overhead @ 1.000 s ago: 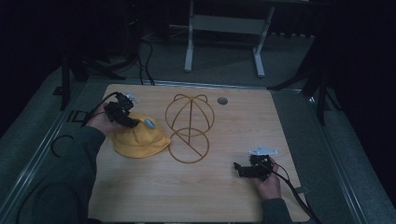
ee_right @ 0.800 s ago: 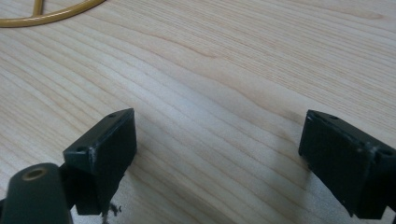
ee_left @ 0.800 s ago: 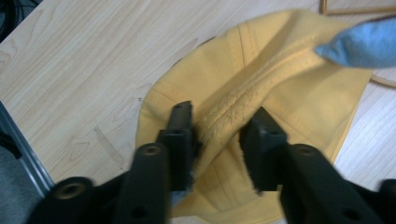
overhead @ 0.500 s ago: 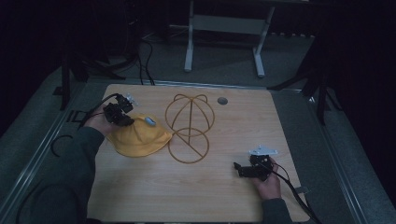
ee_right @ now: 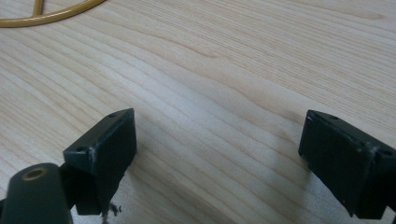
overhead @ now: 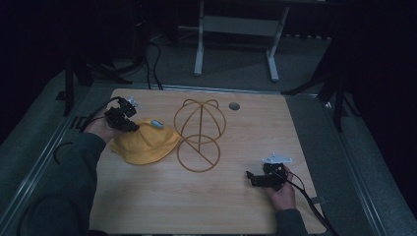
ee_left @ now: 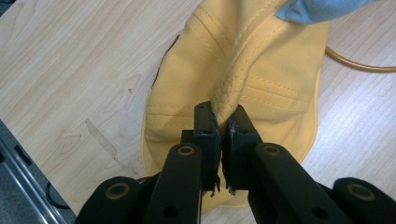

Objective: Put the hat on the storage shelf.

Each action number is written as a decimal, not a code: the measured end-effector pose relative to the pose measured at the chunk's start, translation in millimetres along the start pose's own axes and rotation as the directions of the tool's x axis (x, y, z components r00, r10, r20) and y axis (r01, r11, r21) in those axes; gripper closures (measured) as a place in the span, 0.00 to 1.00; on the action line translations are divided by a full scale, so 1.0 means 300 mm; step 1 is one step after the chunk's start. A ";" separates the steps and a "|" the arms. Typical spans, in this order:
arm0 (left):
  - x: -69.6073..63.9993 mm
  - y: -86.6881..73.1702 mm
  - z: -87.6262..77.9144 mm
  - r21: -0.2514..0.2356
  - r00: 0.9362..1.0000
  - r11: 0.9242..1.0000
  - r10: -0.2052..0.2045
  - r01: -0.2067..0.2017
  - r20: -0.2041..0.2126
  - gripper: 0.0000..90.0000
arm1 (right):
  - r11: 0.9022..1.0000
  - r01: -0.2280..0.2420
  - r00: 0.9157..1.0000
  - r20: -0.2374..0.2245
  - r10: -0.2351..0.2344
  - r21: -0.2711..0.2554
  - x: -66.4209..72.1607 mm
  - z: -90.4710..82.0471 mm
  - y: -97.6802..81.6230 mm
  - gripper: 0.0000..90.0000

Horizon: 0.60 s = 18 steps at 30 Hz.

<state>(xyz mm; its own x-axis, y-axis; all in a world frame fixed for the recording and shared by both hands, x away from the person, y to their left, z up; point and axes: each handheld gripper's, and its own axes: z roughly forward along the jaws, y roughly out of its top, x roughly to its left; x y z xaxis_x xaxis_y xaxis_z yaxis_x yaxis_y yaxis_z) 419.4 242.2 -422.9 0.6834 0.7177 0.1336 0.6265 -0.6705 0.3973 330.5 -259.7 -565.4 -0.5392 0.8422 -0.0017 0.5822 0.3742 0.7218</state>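
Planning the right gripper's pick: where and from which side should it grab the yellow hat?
Grip the hat at its brim edge nearest the wire stand. It's the soft fold the open right gripper can pinch. Come in low from the stand side; the left gripper already pinches the far fold.

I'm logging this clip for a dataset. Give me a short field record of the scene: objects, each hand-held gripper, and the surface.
surface: wooden table
main item: yellow hat, lying beside the wire hat stand
left hand-held gripper: shut on a pinched fold of the yellow hat
right hand-held gripper: open, nothing between the jaws, low over bare wood
stage: hat gripped, not on the stand
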 end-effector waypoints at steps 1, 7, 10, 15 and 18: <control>-0.001 -0.001 -0.002 0.000 1.000 1.000 -0.003 0.003 0.000 0.95 | 1.000 0.000 1.000 0.000 0.000 0.000 0.000 0.000 0.000 0.12; 0.001 0.005 -0.028 -0.007 1.000 1.000 -0.003 0.003 0.000 0.95 | 1.000 0.000 1.000 0.000 0.000 0.000 0.000 0.000 0.000 0.12; 0.001 0.011 -0.044 -0.018 1.000 1.000 -0.003 0.003 0.002 0.95 | 1.000 0.000 1.000 0.000 0.000 0.000 0.000 0.000 0.000 0.12; 0.003 0.014 -0.064 -0.026 1.000 1.000 -0.006 0.006 -0.001 0.95 | 1.000 0.000 1.000 0.000 0.000 0.000 0.000 0.000 0.000 0.12; 0.008 0.012 -0.076 -0.040 1.000 0.999 -0.015 0.015 0.000 0.95 | 1.000 0.000 1.000 0.000 0.000 0.000 0.000 0.000 0.000 0.12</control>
<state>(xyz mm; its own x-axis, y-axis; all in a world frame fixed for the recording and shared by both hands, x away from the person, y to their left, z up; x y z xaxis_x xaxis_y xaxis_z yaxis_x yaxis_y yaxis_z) 414.7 245.8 -400.5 0.6740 0.7275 0.1280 0.6209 -0.6518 0.4355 330.5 -259.7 -565.4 -0.5394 0.8420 -0.0017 0.5819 0.3743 0.7220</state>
